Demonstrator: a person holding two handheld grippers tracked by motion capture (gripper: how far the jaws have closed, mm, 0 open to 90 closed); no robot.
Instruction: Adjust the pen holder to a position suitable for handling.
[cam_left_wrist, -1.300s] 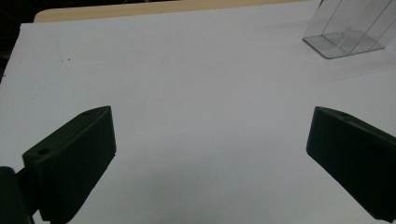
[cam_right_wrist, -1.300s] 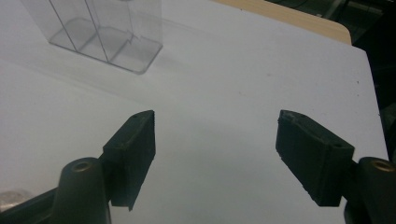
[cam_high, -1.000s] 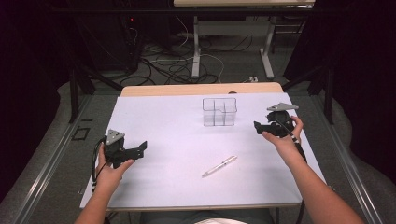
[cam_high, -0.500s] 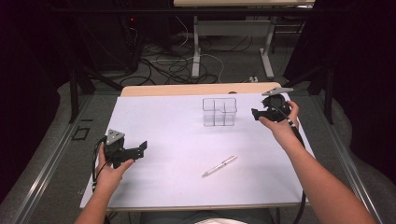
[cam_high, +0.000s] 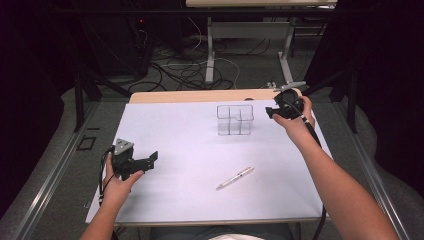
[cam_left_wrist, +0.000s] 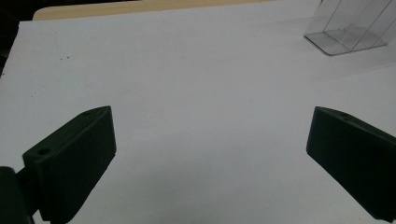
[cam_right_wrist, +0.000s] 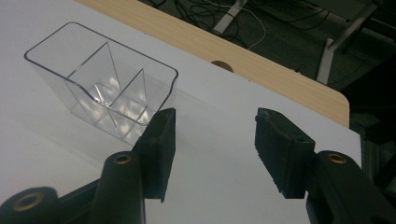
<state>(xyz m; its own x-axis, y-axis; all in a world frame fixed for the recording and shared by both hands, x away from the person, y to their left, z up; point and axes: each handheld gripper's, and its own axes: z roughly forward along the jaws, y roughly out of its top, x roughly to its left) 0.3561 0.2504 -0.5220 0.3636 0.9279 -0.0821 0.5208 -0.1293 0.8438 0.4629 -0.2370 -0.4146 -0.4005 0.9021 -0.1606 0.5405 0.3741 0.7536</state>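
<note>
Up at about two o'clock on the worktop (cam_high: 200, 165), the right hand-held gripper (cam_high: 270, 112) is hanging just beside the clear plastic organizer (cam_high: 235, 120), its jaws pointing toward nine o'clock at the box's right wall. In the right gripper view those jaws are standing roughly half apart and have just been closing, with nothing lying between them but bare white surface; the left jaw tip is overlapping the near corner of the clear plastic organizer (cam_right_wrist: 102, 84) in the picture, though whether it is touching the wall I cannot tell. The organizer is sitting upright at around one o'clock from the worktop's middle, close to the wooden far edge (cam_high: 200, 96), and its inner dividers are splitting it into several compartments, all showing see-through floor.

Down at eight o'clock the left hand-held gripper (cam_high: 150, 159) is resting low over the worktop in the person's left hand (cam_high: 117, 182), jaws spread wide and holding nothing, aimed toward three o'clock. In the left gripper view the two black jaws are framing plain white surface, with the organizer (cam_left_wrist: 350, 28) showing far off at the upper right.

A silver pen (cam_high: 235, 178) is lying at about five o'clock, slanted, well apart from both grippers.
</note>
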